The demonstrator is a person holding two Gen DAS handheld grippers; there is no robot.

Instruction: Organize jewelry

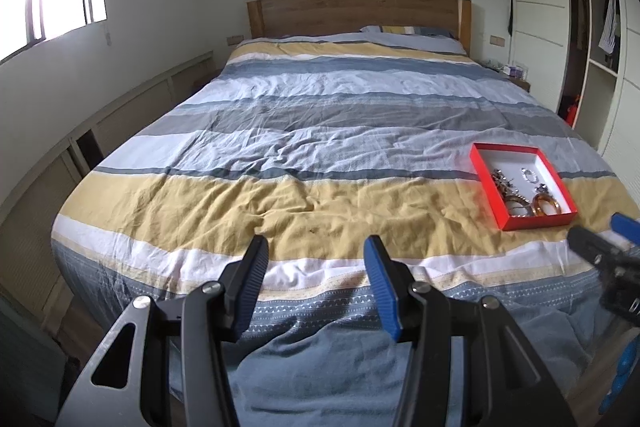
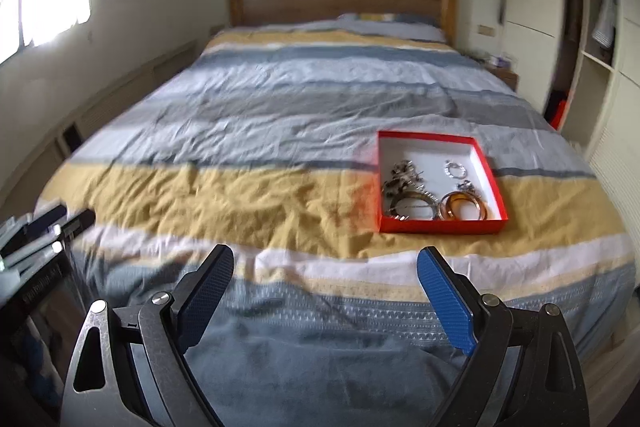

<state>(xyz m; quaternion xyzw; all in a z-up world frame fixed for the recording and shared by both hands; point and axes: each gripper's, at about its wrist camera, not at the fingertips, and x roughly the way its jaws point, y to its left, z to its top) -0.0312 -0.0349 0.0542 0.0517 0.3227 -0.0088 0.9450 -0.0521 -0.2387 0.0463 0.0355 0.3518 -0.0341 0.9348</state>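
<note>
A shallow red box (image 2: 440, 225) with a white inside lies on the bed's yellow stripe, also in the left wrist view (image 1: 538, 221). It holds amber bangles (image 2: 464, 211), a metal bangle with chain (image 2: 412, 205), a dark tangle of small pieces (image 2: 402, 177) and a silver bracelet (image 2: 456, 171). My left gripper (image 1: 318, 247) is open and empty, above the foot of the bed, left of the box. My right gripper (image 2: 326, 257) is open and empty, short of the box; it also shows in the left wrist view (image 1: 600, 233).
The bed (image 1: 320, 131) has a striped blue, white and yellow cover and a wooden headboard (image 1: 356, 11). A low cabinet (image 1: 80, 131) runs along the left wall. White wardrobes (image 1: 540, 7) and a nightstand (image 1: 516, 77) stand on the right.
</note>
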